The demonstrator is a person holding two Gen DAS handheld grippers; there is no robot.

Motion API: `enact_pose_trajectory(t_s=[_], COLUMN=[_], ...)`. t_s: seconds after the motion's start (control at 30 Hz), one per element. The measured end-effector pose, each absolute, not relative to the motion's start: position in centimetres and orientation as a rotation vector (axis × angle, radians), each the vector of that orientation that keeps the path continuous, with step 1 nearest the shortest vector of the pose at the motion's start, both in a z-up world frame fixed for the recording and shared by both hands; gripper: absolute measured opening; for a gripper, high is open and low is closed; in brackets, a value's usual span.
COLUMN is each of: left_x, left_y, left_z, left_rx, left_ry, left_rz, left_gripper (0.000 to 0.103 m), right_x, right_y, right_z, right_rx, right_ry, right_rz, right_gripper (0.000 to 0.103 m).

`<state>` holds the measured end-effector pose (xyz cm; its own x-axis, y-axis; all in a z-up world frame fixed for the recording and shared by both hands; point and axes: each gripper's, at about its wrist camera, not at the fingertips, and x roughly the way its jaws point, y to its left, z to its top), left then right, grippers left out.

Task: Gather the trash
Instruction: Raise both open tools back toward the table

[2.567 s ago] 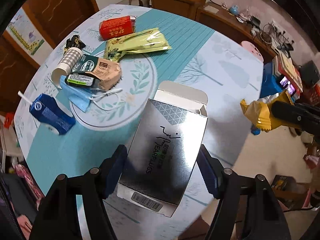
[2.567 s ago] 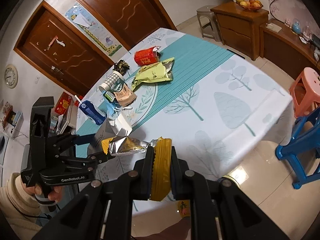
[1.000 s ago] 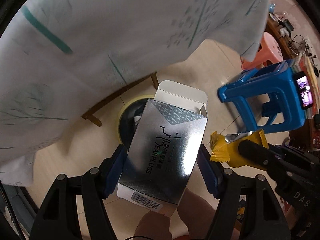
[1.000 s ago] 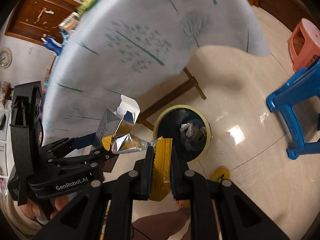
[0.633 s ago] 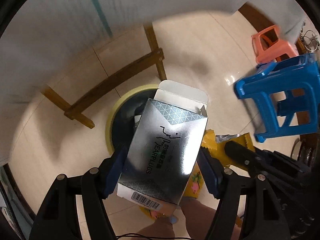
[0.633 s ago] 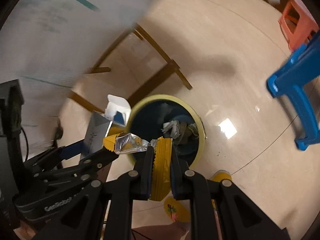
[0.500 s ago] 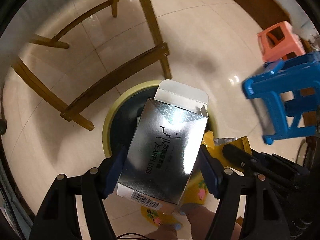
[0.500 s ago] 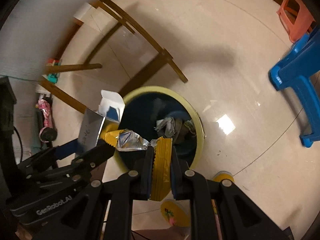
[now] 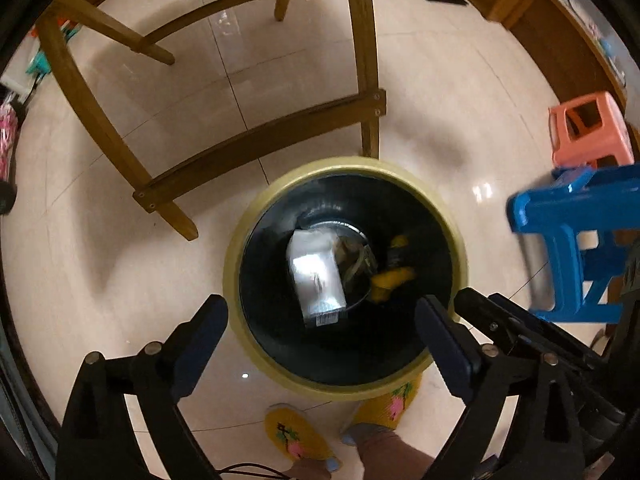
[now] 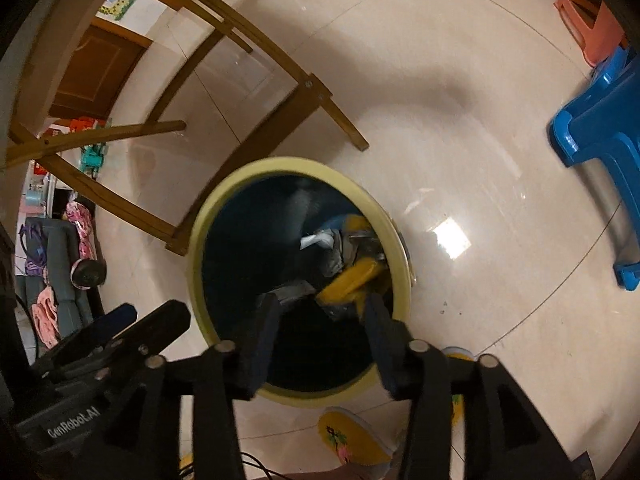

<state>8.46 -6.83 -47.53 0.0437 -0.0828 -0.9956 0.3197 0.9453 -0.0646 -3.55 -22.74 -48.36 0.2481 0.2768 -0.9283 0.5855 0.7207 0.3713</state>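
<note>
You're in a home, a dining or living area: glossy beige tile floor (image 9: pixel 420 92), wooden table legs (image 9: pixel 364 60) with crossbars, a yellow-rimmed waste bin (image 9: pixel 440 208) beside them, a blue plastic stool (image 9: pixel 568 240) and a pink plastic stool (image 9: pixel 588 128) near it, a panelled wooden door (image 10: pixel 100 68) with a kids' poster (image 10: pixel 120 4) next to it, and your feet in yellow flowered slippers (image 9: pixel 296 436)

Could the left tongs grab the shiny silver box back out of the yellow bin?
Probably yes. The left tongs hang straight over the round yellow-rimmed bin, jaws opening with nothing between them. The shiny silver box lies uncovered on top of the rubbish. It sits deep inside, though, so they would have to dip down.
</note>
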Motion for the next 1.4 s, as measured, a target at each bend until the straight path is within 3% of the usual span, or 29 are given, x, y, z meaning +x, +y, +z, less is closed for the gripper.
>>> enact_pose_trajectory(t_s=[0.5,0.93,1.4], left_x=[5.0,1.9,4.4], left_y=[-6.7,-4.4,-2.5], left_z=[-37.5,-20.0,-4.0], left_rx=[0.115,0.117,0.069], left_ry=[1.446,1.405,1.180], left_rz=[-0.293,-0.381,-0.415], left_gripper=[0.094,0.094,0.094], right_x=[-5.2,-7.4,-4.9], right_y=[-22.7,-22.6,-20.1], right_z=[-38.6,-22.1,-6.1], right_rx=[0.712,0.673,0.499], right_ry=[1.276,1.233,1.082], right_rz=[-0.258,-0.238,-0.112], right_gripper=[0.052,0.052,0.052])
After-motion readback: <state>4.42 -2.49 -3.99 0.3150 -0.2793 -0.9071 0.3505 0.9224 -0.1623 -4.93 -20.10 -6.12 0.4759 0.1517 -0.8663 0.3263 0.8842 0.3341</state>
